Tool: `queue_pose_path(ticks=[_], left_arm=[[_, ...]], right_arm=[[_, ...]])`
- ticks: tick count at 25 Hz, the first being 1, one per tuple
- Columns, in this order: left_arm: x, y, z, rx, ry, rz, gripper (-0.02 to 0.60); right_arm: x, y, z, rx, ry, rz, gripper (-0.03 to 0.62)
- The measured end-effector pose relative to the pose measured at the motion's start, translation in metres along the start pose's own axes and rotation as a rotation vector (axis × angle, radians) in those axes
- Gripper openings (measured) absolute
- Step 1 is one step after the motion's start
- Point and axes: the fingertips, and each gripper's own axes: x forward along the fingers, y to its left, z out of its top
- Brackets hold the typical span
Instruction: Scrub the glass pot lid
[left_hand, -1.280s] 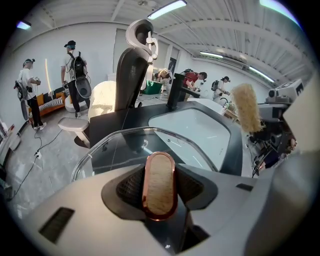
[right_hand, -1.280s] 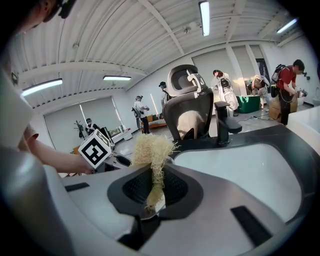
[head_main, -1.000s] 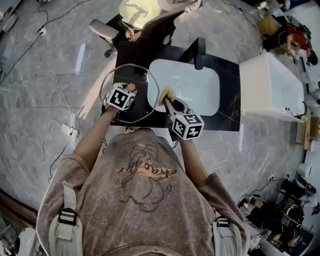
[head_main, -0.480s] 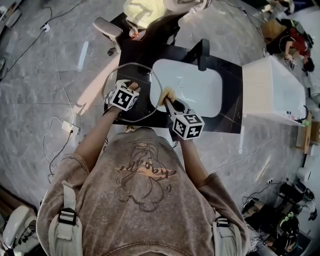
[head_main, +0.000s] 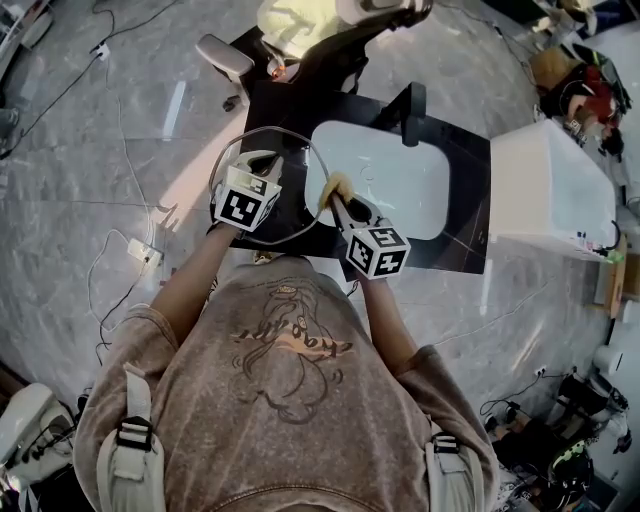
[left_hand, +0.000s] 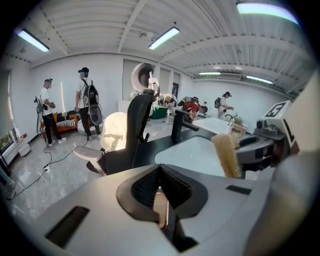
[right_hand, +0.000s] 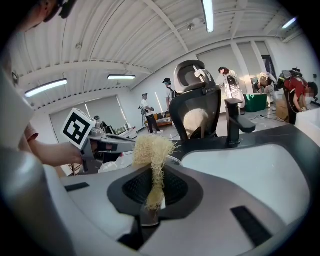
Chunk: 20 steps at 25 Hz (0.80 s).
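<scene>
While the glass pot lid (head_main: 292, 210) is clamped by the left gripper (head_main: 262, 162), it is held over the black counter (head_main: 462, 205), just left of the sink basin (head_main: 400, 185). The left jaws have just been closing and are fully pinched on a thin copper-coloured part of the lid. The lid's right rim is seen just beside the scrubber (head_main: 335, 187); contact can't be confirmed. The scrubber is gripped narrow by the right gripper (head_main: 340, 203), with the jaws pressed on its lower end and the bulk fanned out above the pads. It is positioned over the basin's left edge.
- Lid: round, clear, thin metal rim.
- Scrubber: pale yellow, coarse stringy fibre.
- Basin: white, smooth, rounded rectangle, set into the counter, with a black faucet (head_main: 412, 100) mounted behind it.
</scene>
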Motion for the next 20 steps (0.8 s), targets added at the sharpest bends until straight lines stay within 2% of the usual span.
queue_pose_path(ticks=[4, 12, 17, 20], left_arm=[[-0.019, -0.010, 0.021, -0.011, -0.092, -0.026, 0.017], [-0.075, -0.037, 0.068, -0.010, -0.352, -0.117, 0.017], [-0.104, -0.040, 0.086, -0.001, -0.488, -0.117, 0.017], [-0.115, -0.040, 0.091, -0.001, -0.539, -0.113, 0.017]], right_arm=[[-0.006, 0.010, 0.020, -0.037, -0.050, 0.004, 0.041], [-0.034, 0.036, 0.072, -0.146, -0.235, 0.002, 0.041], [-0.056, 0.047, 0.098, -0.214, -0.352, -0.021, 0.041], [-0.062, 0.049, 0.106, -0.232, -0.388, -0.030, 0.041]])
